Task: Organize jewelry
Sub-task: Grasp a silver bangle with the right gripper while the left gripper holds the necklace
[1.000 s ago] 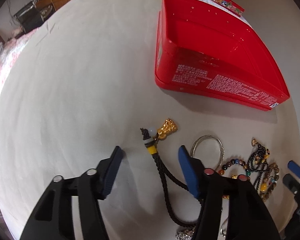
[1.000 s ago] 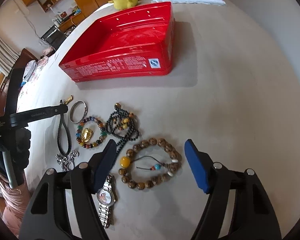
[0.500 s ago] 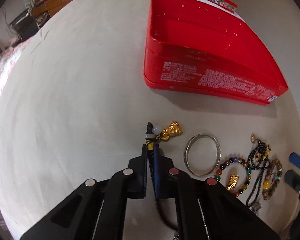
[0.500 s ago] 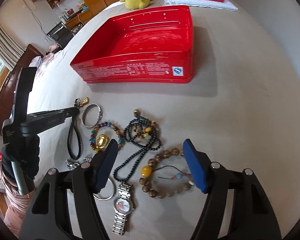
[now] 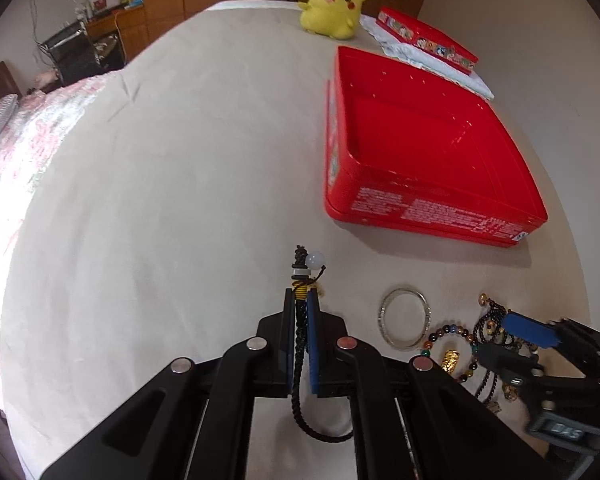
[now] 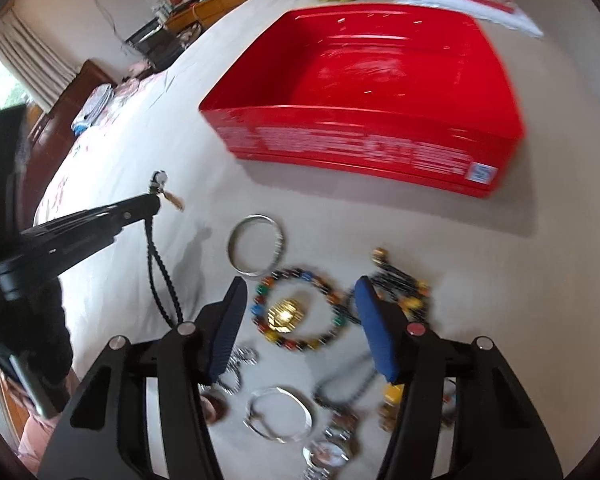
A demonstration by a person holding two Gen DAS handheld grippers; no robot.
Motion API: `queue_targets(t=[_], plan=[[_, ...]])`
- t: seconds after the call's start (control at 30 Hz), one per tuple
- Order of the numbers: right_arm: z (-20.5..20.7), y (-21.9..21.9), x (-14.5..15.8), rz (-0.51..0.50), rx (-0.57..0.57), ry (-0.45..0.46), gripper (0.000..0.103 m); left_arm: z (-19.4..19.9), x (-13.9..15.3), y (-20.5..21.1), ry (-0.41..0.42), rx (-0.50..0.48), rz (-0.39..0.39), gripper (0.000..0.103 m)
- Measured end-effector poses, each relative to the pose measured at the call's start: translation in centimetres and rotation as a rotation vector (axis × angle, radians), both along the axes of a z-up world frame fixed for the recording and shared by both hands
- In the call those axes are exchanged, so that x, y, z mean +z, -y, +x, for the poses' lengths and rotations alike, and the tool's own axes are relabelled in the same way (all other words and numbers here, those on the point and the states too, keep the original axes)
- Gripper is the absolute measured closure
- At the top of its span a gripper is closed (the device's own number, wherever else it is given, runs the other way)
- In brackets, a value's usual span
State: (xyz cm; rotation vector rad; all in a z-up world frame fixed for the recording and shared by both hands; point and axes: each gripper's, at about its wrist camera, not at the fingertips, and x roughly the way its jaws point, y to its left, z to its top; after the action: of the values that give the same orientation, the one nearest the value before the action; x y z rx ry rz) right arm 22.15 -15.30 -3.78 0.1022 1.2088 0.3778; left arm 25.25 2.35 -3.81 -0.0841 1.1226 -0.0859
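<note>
My left gripper (image 5: 300, 300) is shut on a black braided cord (image 5: 299, 344) with a white bead and gold charm, lifted off the cloth; it also shows in the right wrist view (image 6: 156, 248), hanging from the left gripper (image 6: 152, 200). My right gripper (image 6: 300, 300) is open above a colourful bead bracelet with a gold pendant (image 6: 288, 312). A silver bangle (image 6: 256, 246), black bead necklace (image 6: 400, 284), second bangle (image 6: 278, 418) and watch (image 6: 328, 452) lie around it. The open red box (image 6: 364, 140) stands beyond, empty (image 5: 428, 152).
A yellow plush toy (image 5: 334, 0) and a red lidded tin on a white cloth (image 5: 424, 38) sit at the far end of the beige cloth-covered surface (image 5: 160, 200). Furniture and a floral bedspread (image 5: 28, 128) lie off the left edge.
My left gripper closed on the black cord and has lifted it off the cloth. My right gripper, still open, moved forward and left, from over the wooden bead bracelet to over the colourful one.
</note>
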Motion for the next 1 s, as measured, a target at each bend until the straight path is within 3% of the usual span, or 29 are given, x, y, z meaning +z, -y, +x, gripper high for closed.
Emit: queue_targets(t=[0.23, 0.47, 0.67, 0.8, 1.0], plan=[[1.2, -2.9, -1.4, -0.012, 0.053, -0.043, 0.046, -0.6, 0.0, -3.1, -0.01, 0.049, 0.018, 0.098], [2.0, -3.5, -2.9, -0.034, 0.053, -0.073, 0.045, 0.0, -0.2, -3.5, -0.018, 0.068, 0.022, 0.098], [1.8, -5.0, -3.0, -0.098, 0.084, -0.038, 0.045, 0.1, -0.4, -3.9, -0.03, 0.076, 0.018, 0.098], [1.9, -5.4, -3.1, -0.134, 0.084, -0.003, 0.056, 0.2, -0.6, -3.9, -0.033, 0.076, 0.015, 0.098], [2.2, -4.7, -2.8, -0.087, 0.076, -0.01, 0.057, 0.2, -0.6, -3.7, -0.031, 0.074, 0.02, 0.098]])
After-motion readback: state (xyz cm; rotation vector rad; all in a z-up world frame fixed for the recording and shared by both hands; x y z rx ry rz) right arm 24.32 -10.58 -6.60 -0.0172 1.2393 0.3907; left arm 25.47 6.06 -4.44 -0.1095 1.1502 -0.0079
